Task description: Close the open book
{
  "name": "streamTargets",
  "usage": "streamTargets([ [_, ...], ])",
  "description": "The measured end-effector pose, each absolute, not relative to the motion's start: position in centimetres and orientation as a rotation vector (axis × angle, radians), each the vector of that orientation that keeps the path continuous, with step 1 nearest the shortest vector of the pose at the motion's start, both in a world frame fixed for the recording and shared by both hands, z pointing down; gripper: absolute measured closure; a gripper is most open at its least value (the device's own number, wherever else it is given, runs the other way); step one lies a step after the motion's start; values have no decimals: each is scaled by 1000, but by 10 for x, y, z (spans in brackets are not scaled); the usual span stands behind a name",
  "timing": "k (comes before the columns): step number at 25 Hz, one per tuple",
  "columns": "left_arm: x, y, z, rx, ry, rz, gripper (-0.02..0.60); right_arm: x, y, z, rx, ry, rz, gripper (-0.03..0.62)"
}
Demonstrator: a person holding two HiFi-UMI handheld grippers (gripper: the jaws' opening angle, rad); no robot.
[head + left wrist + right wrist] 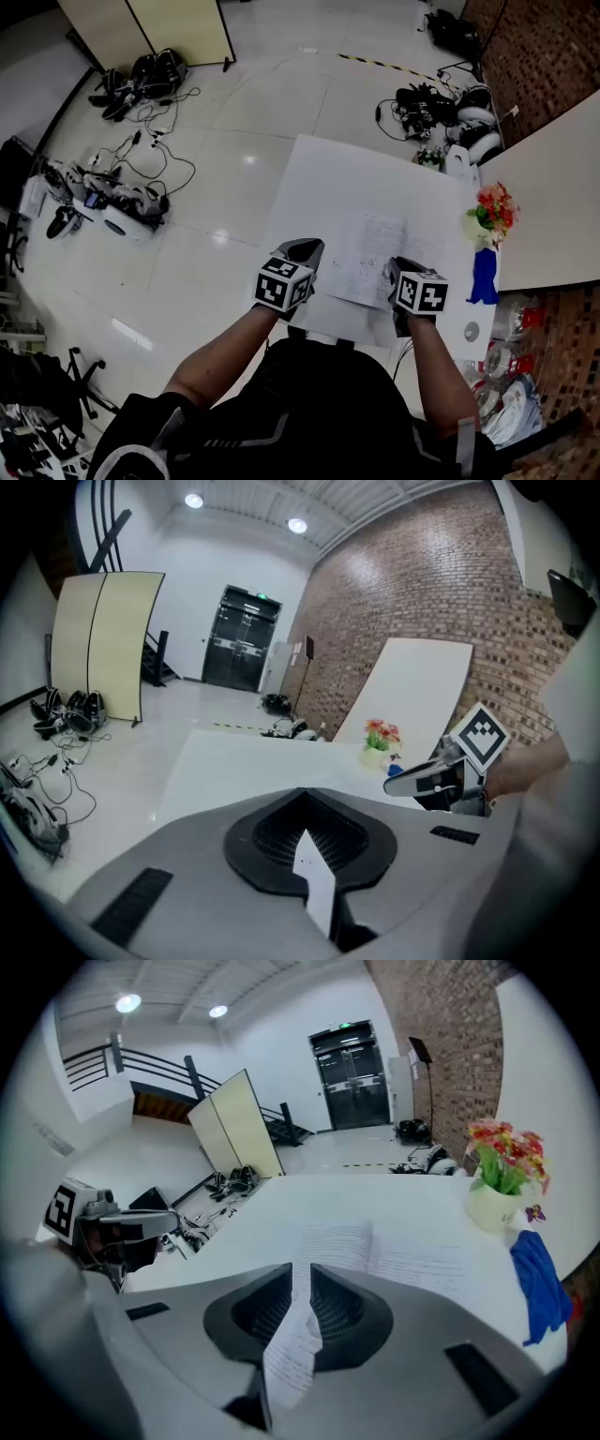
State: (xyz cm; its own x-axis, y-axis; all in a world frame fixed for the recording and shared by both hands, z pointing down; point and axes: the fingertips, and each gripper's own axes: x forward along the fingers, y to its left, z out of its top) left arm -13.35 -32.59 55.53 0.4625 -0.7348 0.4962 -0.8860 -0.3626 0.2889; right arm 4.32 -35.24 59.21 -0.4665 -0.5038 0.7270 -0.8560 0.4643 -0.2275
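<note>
Bright even room; ceiling spots glare on floor; fisheye edges dark, warped.

Both forearms are stretched forward from the body, the left forearm angled in from the left, the right forearm run almost straight ahead. The left gripper is pointed forward and gently down, its marker cube turned up to the head view. Its jaws are seen drawn together, a thin white sheet pinched edge-on between them. The right gripper is tipped down more steeply, level with the left one and well apart from it. Its jaws are brought nearly together, and a printed page is nipped in the narrow slot between them.
</note>
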Motion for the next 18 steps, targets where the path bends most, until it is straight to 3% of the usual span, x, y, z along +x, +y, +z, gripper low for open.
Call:
streamTargets([
  [3, -140, -318, 560, 2187, -1341, 380, 586, 13, -338, 598, 1029, -2162, 711, 531],
  [18, -141, -292, 579, 2157, -1309, 424, 586, -39, -306, 616, 798, -2172, 599, 503],
])
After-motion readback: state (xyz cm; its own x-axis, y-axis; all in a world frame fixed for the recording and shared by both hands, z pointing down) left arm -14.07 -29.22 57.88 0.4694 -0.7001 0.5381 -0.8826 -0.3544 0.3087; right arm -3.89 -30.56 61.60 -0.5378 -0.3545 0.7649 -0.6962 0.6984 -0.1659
